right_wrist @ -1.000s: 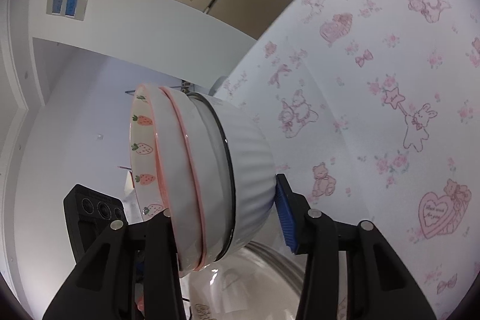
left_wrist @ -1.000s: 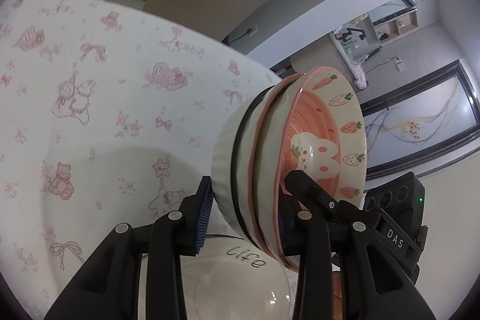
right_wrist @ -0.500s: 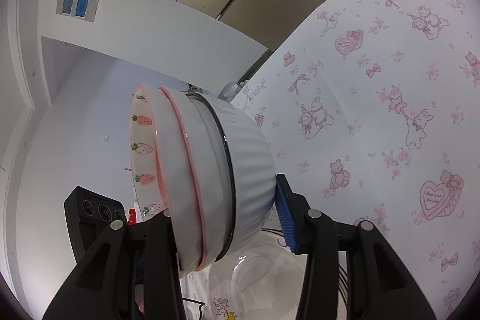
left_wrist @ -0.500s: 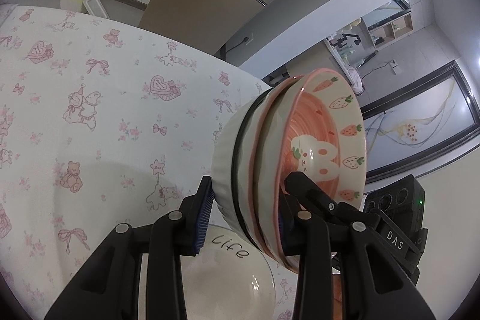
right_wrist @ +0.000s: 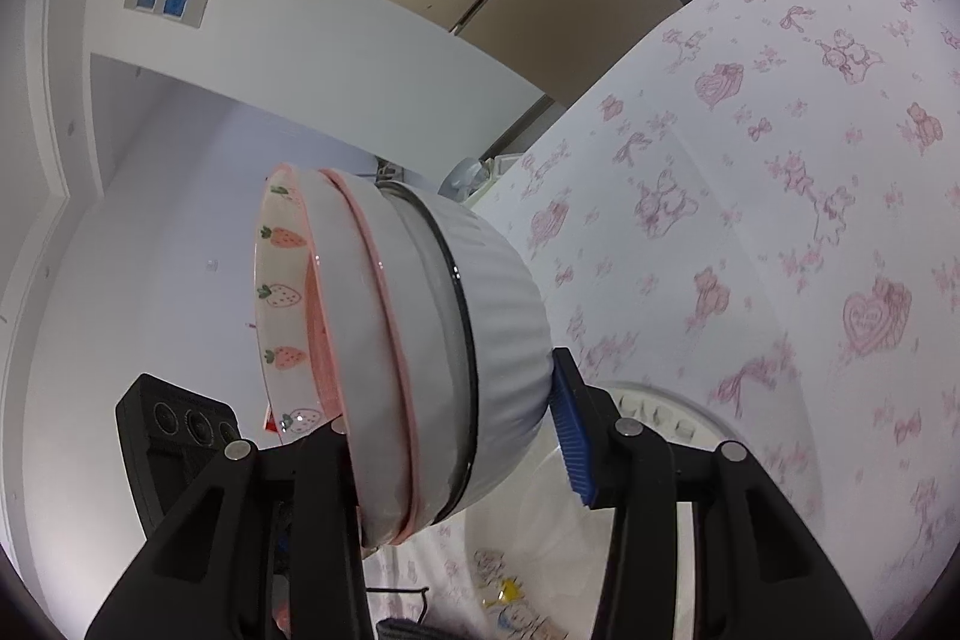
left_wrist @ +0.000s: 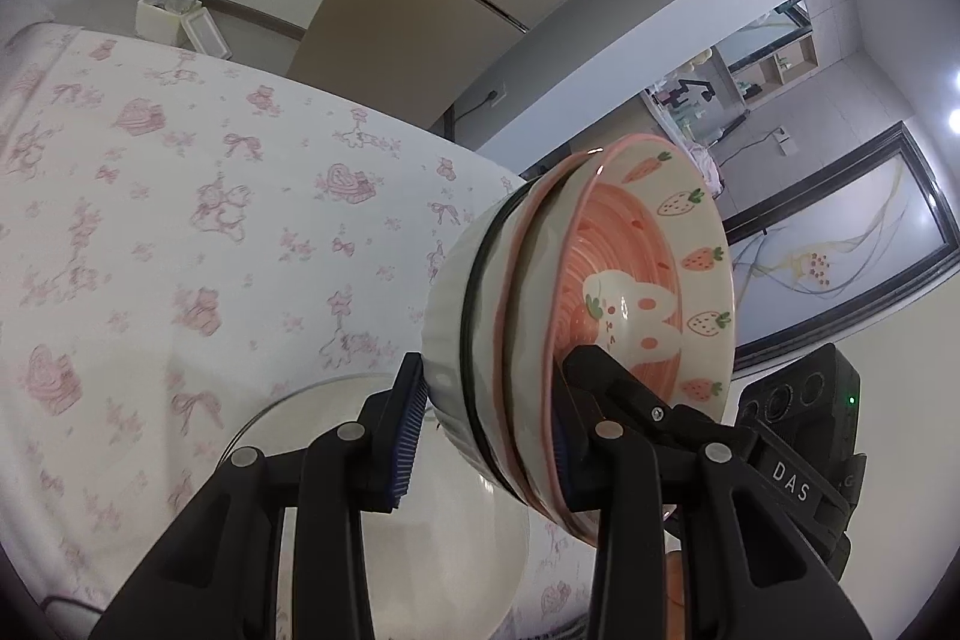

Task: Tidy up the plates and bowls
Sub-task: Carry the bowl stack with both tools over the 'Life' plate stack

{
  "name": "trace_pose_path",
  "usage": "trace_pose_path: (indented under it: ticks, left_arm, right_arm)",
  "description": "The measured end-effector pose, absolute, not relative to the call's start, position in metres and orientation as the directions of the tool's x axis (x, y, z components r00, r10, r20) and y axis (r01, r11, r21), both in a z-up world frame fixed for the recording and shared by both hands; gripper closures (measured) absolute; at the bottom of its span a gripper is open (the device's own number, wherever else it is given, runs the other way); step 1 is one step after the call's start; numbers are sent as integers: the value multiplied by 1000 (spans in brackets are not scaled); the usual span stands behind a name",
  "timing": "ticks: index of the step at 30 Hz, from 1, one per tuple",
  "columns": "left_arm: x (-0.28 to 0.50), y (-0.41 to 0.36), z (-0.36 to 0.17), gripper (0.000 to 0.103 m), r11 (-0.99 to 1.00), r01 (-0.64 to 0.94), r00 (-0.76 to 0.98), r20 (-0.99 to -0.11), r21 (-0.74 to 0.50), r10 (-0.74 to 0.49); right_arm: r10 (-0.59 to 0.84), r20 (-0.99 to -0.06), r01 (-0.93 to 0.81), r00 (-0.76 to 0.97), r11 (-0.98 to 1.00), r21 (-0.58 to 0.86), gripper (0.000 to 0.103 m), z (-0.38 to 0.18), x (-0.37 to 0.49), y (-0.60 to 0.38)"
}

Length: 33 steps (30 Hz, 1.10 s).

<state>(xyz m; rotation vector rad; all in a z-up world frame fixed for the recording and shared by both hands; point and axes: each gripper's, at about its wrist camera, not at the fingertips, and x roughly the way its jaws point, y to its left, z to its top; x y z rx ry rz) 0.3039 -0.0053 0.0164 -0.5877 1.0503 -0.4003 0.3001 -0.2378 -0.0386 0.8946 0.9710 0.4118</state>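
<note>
pink rabbit bowl [left_wrist: 636, 292], white ribbed bowl [right_wrist: 504, 316]

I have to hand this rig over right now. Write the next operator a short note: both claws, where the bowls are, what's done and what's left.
Left claw: clamped on the stack of bowls, one finger inside the rabbit bowl, the other on the ribbed white bowl.
Right claw: clamped on the same stack from the opposite side.
Stack: three nested bowls, tipped on its side, held in the air above the patterned tablecloth.
Below: a large white dish on the cloth.
Done: bowls nested and lifted.
Left: set the stack down upright; where, the views don't show.
</note>
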Motion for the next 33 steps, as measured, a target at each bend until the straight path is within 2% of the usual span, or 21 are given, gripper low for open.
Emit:
trace_pose_path:
  ticks: [9,14,33]
  left_arm:
    - [262,9,25,66,803,15,478,-701,-596,-529]
    - [249,16,13,65,782,-5,463,-695,-623,-551]
    - [236,14,-24,65,800,-24,407,-737,-600,-540]
  right_arm:
    - [680,-531,70,506,581,811,61,-37,263,-221]
    - [673,-553,71,492,602,796,61,-38,252,-216]
    - [648,-611,112,455,639,761,61,-68,229,-210]
